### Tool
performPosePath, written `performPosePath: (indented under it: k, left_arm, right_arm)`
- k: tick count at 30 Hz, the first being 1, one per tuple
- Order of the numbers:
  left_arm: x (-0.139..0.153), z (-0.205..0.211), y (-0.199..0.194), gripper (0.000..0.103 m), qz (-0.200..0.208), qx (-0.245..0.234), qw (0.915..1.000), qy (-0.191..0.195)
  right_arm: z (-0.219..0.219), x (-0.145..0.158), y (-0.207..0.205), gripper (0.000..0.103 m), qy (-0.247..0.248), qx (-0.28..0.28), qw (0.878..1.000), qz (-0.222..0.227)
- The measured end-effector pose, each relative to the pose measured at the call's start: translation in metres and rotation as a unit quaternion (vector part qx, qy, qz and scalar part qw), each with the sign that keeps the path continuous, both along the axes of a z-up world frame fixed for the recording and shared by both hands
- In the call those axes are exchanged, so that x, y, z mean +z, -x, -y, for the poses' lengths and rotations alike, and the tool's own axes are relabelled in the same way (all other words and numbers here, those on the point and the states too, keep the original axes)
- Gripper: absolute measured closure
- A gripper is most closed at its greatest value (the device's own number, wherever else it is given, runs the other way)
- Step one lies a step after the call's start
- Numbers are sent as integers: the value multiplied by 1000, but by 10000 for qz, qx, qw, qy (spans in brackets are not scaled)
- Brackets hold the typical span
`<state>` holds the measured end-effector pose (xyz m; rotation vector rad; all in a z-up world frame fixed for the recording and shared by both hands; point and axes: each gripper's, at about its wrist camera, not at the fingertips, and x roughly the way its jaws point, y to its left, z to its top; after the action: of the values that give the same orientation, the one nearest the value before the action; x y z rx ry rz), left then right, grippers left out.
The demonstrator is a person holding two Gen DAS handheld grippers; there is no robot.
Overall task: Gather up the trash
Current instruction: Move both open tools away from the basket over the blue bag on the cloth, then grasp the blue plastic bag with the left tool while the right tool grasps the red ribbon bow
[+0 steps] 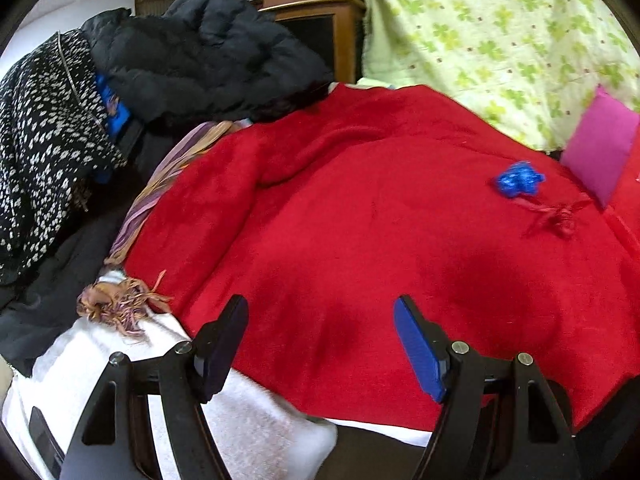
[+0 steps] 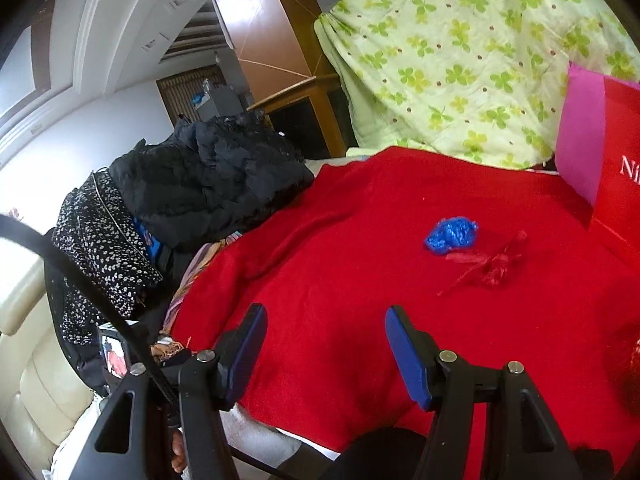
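Observation:
A crumpled blue plastic wad [image 1: 518, 180] lies on the red blanket [image 1: 340, 220] at the far right; it also shows in the right wrist view [image 2: 451, 235]. A tangle of red shredded plastic [image 1: 554, 214] lies just beside it, also in the right wrist view [image 2: 490, 266]. A red bag [image 2: 618, 184] with a pink side stands at the right edge. My left gripper [image 1: 320, 312] is open and empty above the blanket's near edge. My right gripper [image 2: 326, 320] is open and empty, short of the trash.
A pile of black coats [image 1: 200, 60] and a black-and-white spotted garment [image 1: 44, 140] sits at the left. A green clover-print quilt [image 1: 500, 32] rises behind. A striped fringed scarf [image 1: 132, 240] and white towel [image 1: 100, 360] lie at the near left. A shiny red object [image 2: 630, 368] sits at the right edge.

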<state>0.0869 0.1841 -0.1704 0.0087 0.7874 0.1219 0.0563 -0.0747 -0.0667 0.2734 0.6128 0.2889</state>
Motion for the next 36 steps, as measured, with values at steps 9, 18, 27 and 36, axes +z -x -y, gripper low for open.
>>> performPosePath:
  k: [9,18,27,36]
  left_arm:
    - [-23,12,-15,27,-324,13,9990,-299]
    - [-39,55,-34,27,-561,-358,9962,-570]
    - [-43,98,-54,27,-645,-773,9917,-803]
    - [-47,135,-87,27,-704,-1142,9866,-928]
  right_arm:
    - [23,-32,-28,38,-328,-95,9987,-368]
    - [77,-63,-51,38,-794,-568,9925,-733]
    - [144,-83,-77,38,-1116,-1242,9826,-816]
    - [183,-111,-127,37,-1475,-1519,9713,-1082]
